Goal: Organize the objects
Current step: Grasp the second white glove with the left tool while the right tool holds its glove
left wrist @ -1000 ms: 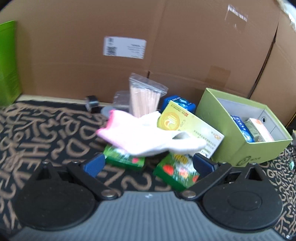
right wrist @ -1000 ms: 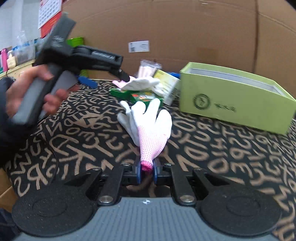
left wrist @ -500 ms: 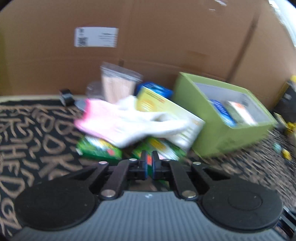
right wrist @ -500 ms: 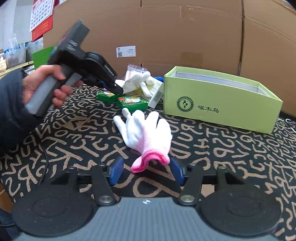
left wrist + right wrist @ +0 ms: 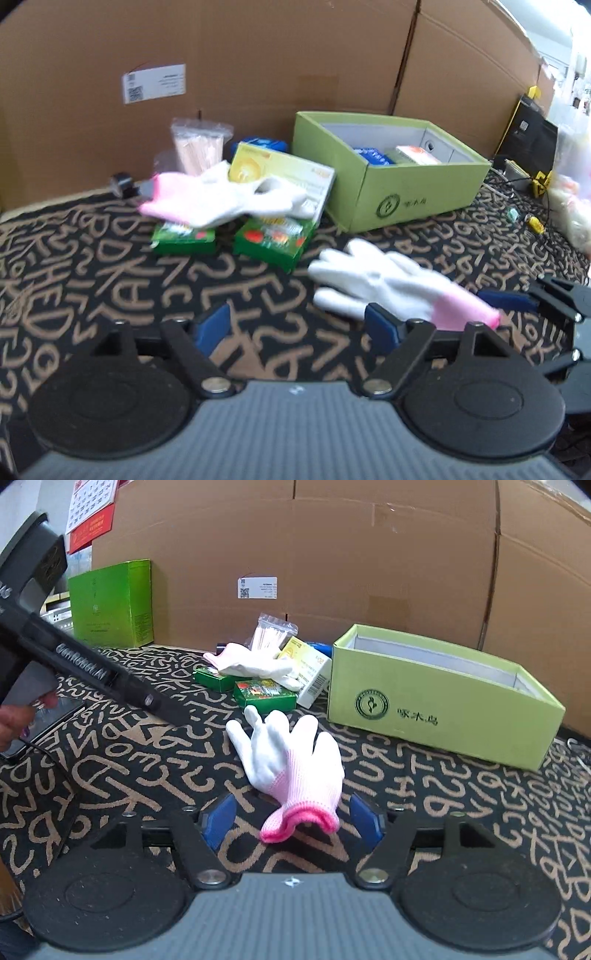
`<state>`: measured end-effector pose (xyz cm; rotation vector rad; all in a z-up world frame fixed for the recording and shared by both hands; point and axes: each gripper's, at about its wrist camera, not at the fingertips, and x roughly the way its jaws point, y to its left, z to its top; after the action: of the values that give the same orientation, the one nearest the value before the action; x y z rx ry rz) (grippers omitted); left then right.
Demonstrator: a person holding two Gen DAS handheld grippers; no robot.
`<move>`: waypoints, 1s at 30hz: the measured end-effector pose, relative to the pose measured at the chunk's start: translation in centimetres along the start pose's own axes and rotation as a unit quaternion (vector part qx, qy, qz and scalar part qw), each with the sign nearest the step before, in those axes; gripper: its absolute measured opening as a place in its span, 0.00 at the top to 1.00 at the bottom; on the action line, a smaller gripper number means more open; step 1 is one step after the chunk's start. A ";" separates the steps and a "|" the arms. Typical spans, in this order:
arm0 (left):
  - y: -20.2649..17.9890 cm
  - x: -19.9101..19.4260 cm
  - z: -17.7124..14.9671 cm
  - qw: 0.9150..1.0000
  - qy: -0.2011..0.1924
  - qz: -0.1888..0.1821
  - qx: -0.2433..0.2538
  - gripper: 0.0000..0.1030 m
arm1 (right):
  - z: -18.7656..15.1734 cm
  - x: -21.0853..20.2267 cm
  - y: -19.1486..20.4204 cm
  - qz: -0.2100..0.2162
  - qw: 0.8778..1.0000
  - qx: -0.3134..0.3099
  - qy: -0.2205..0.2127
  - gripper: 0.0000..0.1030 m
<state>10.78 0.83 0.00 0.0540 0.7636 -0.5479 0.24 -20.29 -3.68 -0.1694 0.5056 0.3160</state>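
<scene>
Gloves are what we follow: the near glove point(image 5: 291, 760) lies flat on the letter-patterned mat point(image 5: 443, 786), fingers pointing away and its pink cuff curled up between the blue pads of our right gripper point(image 5: 291, 818). That gripper's jaws have just been opening; the pads stand clear of the cuff on both sides, so nothing is gripped. In the left wrist view the same glove point(image 5: 391, 284) lies ahead and to the right of our left gripper point(image 5: 295, 325), its cuff end passing behind the right blue finger point(image 5: 380, 326). The left jaws have also just been opening, and between them we see only bare mat. A second glove point(image 5: 221, 199) is draped over the pile farther back, resting on a yellow-and-white carton point(image 5: 291, 177) and above two small green boxes point(image 5: 269, 236), with a bag of thin sticks point(image 5: 197, 147) standing behind. The open green box point(image 5: 436, 690) sits to the right of the pile, well apart from both grippers; the left wrist view shows small packets inside it. From the right wrist camera our left hand point(image 5: 14, 720) grasps the handle at the left edge, the left tool's black body slanting down toward the mat, tip short of the near glove. Our right gripper tilts downward at the cuff.
</scene>
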 end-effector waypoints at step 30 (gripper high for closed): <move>3.0 5.5 6.0 0.995 0.044 -0.049 -0.070 0.95 | 1.4 4.5 -0.2 0.019 0.999 0.032 0.034 0.65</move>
<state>19.33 -0.47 0.24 -0.0902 0.8915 -0.5857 4.63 -18.99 -4.73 -0.1092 0.5857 0.3313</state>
